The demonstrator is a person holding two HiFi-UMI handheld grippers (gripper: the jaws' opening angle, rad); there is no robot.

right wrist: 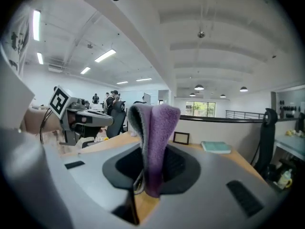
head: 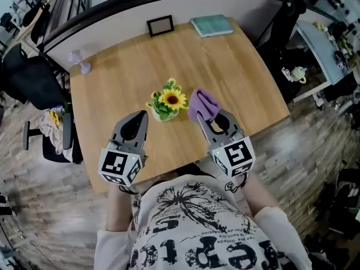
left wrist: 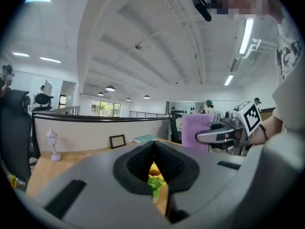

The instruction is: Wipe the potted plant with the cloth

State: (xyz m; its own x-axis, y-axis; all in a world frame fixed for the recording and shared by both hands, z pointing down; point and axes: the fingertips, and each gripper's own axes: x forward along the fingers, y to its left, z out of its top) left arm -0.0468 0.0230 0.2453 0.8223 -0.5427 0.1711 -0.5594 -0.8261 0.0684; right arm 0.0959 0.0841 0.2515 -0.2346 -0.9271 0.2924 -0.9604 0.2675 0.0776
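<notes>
The right hand-held gripper [head: 209, 118] clamps a purple cloth [head: 202, 103], just right of the potted plant [head: 167, 103] on the surface [head: 124, 83]. The left hand-held gripper [head: 139, 118], jaws together and empty, points at the potted plant's other side.

- A light wooden table [head: 242, 72] stands against a curved white partition [head: 112, 30] topped with a black rail.
- A black picture frame [head: 160, 25], a teal book [head: 211, 25] and a lilac lamp ornament [head: 80, 62] sit along the table's far edge.
- Grey wood-plank floor [head: 298, 151] surrounds it; a black office chair [head: 31, 82] stands at left.
- Strip lights [left wrist: 247, 30] line the white vaulted ceiling [left wrist: 143, 32]; daylight fills distant windows [left wrist: 107, 109].
</notes>
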